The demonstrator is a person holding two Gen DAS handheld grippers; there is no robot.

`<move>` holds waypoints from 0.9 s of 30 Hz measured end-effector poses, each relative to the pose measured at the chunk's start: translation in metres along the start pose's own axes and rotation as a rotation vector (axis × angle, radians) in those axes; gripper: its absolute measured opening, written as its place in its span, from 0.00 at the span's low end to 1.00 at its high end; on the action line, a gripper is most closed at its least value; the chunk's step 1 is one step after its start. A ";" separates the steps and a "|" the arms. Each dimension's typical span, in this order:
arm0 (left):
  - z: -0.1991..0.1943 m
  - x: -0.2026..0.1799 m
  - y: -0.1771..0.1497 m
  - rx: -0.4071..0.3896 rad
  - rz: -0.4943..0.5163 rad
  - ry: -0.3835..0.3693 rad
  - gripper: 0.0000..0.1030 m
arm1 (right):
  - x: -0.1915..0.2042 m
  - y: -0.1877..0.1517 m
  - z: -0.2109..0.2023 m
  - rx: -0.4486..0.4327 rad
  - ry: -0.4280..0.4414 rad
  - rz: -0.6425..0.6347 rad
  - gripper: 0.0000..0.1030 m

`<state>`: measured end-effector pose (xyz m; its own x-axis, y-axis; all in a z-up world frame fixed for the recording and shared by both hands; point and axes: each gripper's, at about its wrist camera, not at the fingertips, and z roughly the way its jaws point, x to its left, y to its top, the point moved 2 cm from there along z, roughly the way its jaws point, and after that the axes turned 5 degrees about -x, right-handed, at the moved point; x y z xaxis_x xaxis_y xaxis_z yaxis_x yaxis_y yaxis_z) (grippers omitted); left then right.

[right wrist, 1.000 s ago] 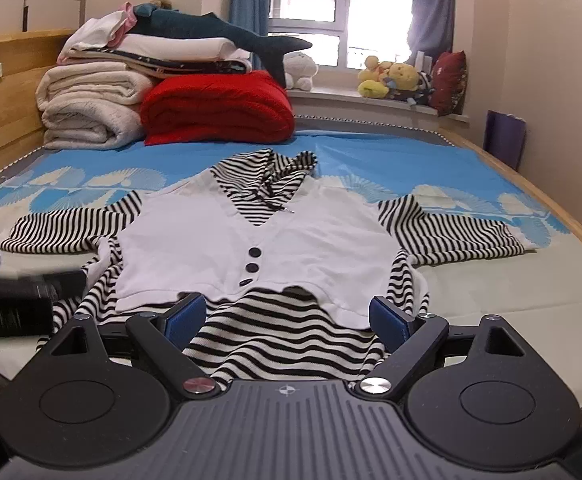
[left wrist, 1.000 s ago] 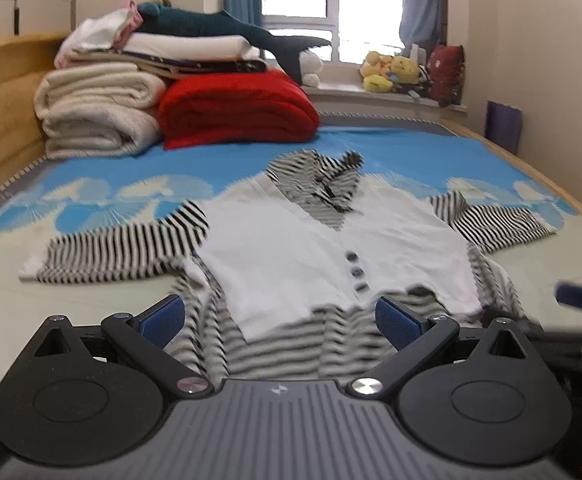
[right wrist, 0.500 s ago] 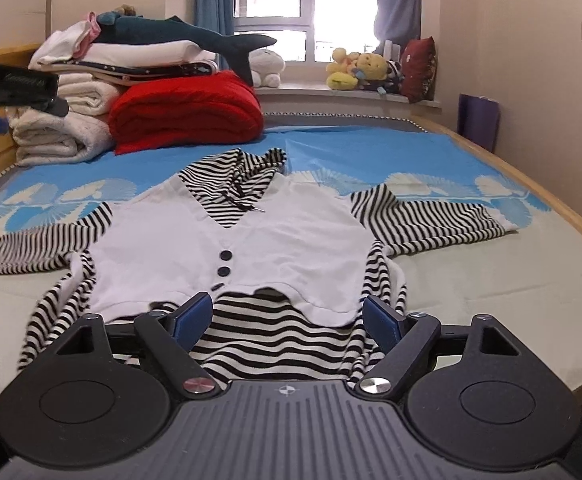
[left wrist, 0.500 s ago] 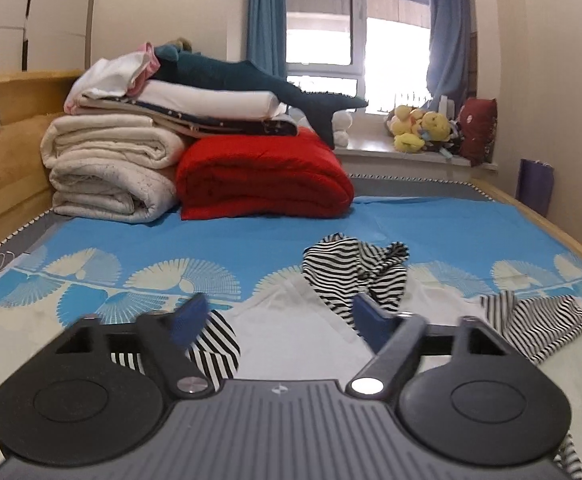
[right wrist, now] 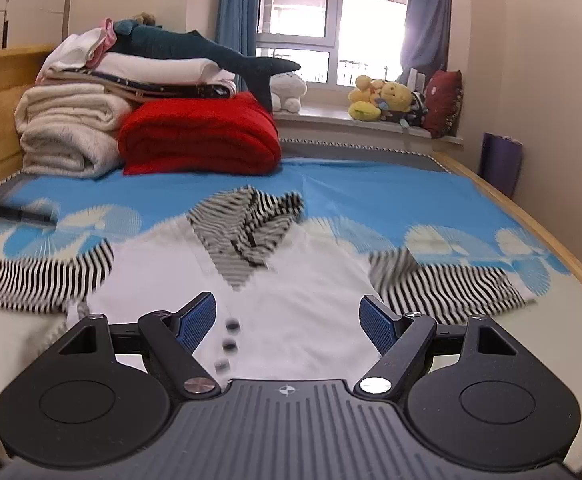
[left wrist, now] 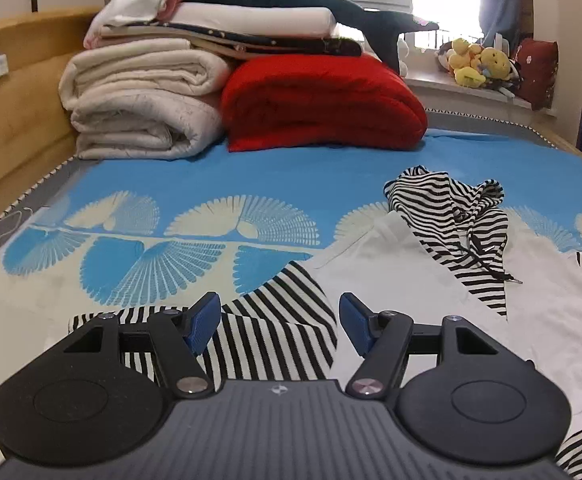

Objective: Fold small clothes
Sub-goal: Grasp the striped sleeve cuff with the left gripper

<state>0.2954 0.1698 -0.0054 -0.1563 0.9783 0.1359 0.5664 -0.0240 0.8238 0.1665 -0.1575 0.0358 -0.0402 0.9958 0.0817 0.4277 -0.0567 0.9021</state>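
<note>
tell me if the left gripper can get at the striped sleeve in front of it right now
Probably yes. The left gripper has its jaws open, and the striped sleeve lies flat on the bed right between and below them. Nothing sits on the sleeve or blocks the way.

Bed (right wrist: 391, 196) w/ blue fan-print sheet, wooden headboard (left wrist: 15, 80) at left. Folded cream quilts (left wrist: 143, 104) & red blanket (right wrist: 199, 140) stacked at far end. Bright window (right wrist: 331, 28), blue curtains, plush toys (right wrist: 383, 98) on sill. Walls beige.
</note>
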 end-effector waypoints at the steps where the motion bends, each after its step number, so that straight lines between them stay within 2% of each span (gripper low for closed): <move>1: 0.000 0.005 0.001 -0.018 -0.006 0.000 0.70 | 0.004 0.008 0.010 -0.016 0.004 0.007 0.77; 5: 0.004 0.022 0.000 -0.021 -0.045 0.013 0.70 | 0.021 0.035 0.054 -0.064 0.055 0.030 0.66; 9: 0.013 0.033 0.000 -0.014 -0.081 0.059 0.72 | 0.040 0.057 0.091 -0.097 0.106 0.024 0.65; 10: 0.015 0.036 0.000 -0.026 -0.098 0.061 0.75 | 0.046 0.062 0.101 -0.102 0.118 0.003 0.66; 12: 0.019 0.042 0.000 -0.021 -0.113 0.065 0.80 | 0.055 0.068 0.114 -0.117 0.120 -0.049 0.76; 13: 0.021 0.045 -0.001 -0.014 -0.118 0.067 0.81 | 0.057 0.068 0.120 -0.131 0.121 -0.063 0.84; 15: 0.026 0.053 -0.002 -0.004 -0.137 0.079 0.81 | 0.056 0.064 0.132 -0.149 0.134 -0.060 0.88; 18: 0.036 0.074 -0.010 0.030 -0.196 0.113 0.82 | 0.050 0.052 0.151 -0.071 0.145 -0.024 0.88; 20: 0.044 0.090 -0.016 0.054 -0.234 0.154 0.82 | 0.045 0.051 0.160 -0.027 0.183 0.020 0.88; 24: 0.058 0.136 -0.034 0.110 -0.340 0.237 0.82 | 0.043 0.053 0.173 0.000 0.173 0.040 0.88; 27: 0.067 0.176 -0.051 0.156 -0.450 0.313 0.81 | 0.043 0.048 0.179 0.025 0.169 0.038 0.84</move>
<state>0.2931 0.3565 -0.0605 -0.6286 0.7770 -0.0341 0.4974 0.4354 0.7504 0.3473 -0.1047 0.0066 -0.1735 0.9668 0.1876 0.4537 -0.0906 0.8866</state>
